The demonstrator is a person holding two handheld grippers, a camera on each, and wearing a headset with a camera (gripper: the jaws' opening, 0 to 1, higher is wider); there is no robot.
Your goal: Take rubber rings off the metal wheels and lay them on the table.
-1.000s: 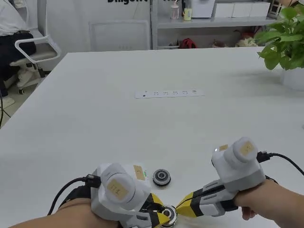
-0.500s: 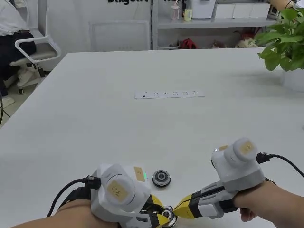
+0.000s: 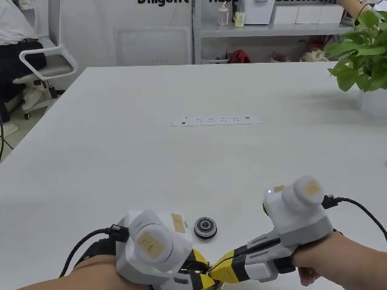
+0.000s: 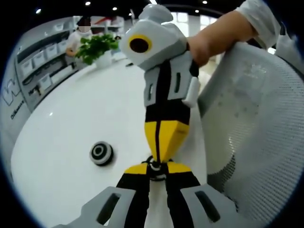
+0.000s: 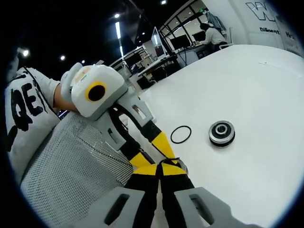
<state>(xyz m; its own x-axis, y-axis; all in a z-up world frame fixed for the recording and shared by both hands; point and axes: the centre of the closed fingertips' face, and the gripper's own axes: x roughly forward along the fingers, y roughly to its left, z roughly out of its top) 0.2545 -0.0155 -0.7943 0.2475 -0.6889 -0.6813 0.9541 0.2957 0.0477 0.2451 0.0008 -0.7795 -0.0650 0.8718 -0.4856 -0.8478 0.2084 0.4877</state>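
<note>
My left gripper (image 4: 155, 167) is shut on a small metal wheel (image 4: 156, 171) held just above the white table (image 3: 181, 163) at its near edge. My right gripper (image 5: 161, 167) comes in from the opposite side, tip to tip with the left, and is shut on the thin black rubber ring (image 5: 167, 161) of that wheel. In the head view the yellow tips of both grippers meet at the bottom edge, left gripper (image 3: 202, 280) and right gripper (image 3: 219, 275). A second wheel (image 3: 205, 228) with its dark ring lies on the table just beyond them. One loose rubber ring (image 5: 181, 134) lies flat beside it.
A white power strip (image 3: 216, 120) lies mid-table. A potted plant (image 3: 361, 54) stands at the far right corner. A chair (image 3: 42, 63) and a seated person are off the far left; shelves line the back wall. A mesh chair back (image 4: 256, 123) is close behind the grippers.
Both grippers have drawn toward me and slightly lower, so the held wheel now sits at the bottom edge of the head view. The wheel on the table has not moved.
</note>
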